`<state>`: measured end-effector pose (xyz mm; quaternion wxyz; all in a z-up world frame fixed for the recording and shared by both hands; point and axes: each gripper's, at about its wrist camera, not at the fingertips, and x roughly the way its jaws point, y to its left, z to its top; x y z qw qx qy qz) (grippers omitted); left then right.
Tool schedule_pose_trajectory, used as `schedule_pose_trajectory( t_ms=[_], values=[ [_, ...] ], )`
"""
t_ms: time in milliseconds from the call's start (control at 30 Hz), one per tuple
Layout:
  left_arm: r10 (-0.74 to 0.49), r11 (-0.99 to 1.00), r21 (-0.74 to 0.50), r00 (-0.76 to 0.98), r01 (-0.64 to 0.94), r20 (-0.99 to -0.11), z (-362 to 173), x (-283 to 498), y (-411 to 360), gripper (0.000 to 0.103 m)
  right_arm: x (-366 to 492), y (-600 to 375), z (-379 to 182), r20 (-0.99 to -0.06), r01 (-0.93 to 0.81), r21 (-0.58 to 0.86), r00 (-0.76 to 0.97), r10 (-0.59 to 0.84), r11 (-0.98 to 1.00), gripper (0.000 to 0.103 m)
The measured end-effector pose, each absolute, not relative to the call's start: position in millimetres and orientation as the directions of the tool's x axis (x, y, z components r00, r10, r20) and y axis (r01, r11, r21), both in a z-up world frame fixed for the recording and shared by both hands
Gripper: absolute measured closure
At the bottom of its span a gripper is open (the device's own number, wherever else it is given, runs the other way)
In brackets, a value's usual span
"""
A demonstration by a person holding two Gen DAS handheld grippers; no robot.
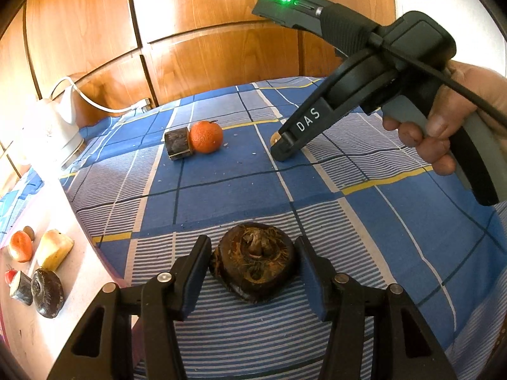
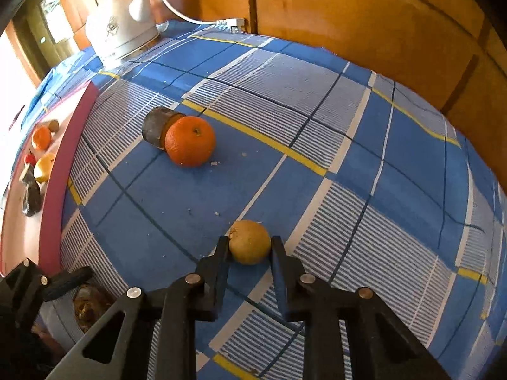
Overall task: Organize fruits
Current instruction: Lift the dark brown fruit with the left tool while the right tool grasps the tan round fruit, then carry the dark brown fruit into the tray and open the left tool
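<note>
My left gripper (image 1: 252, 247) is shut on a dark brown round fruit (image 1: 255, 262) with a dry fibrous top, which rests on the blue checked cloth (image 1: 221, 186). In the right wrist view my right gripper (image 2: 249, 242) is shut on a small yellow-tan round fruit (image 2: 249, 243) low over the cloth. A hand (image 1: 443, 126) holds that right gripper (image 1: 280, 150) at the right of the left wrist view. An orange (image 1: 206, 136) (image 2: 190, 141) lies further back, touching a dark cylinder-shaped piece (image 1: 178, 143) (image 2: 157, 128).
A white tray with a pink edge (image 2: 61, 164) at the left holds several fruits, among them an orange one (image 1: 20, 247), a yellow one (image 1: 55, 248) and a dark one (image 1: 47, 296). A white kettle (image 2: 120, 34) with its cable stands at the back left. Wooden panels (image 1: 206, 15) close off the back.
</note>
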<state>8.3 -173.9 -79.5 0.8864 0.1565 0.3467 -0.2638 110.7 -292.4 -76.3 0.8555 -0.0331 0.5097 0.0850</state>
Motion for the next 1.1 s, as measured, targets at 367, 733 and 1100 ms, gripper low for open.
schedule_pose_trajectory(
  t_ms=[367,733,1100],
  values=[
    [-0.382,0.803,0.012,0.531,0.595,-0.756,-73,28,-172,0.050,109,-301,-79,-0.875,-0.170,0.102,0.454,0.170,0.980,0.078],
    [-0.469,0.814,-0.129,0.509,0.567,-0.722,-42,36,-147,0.050,109,-298,-78,-0.876,-0.195,0.071,0.457,0.154,0.978,0.078],
    [-0.493,0.869,-0.371,0.612,0.327,-0.618,11,73,-47,0.050,109,-293,-79,-0.875,-0.204,0.042,0.465,0.135,0.978,0.078]
  ],
)
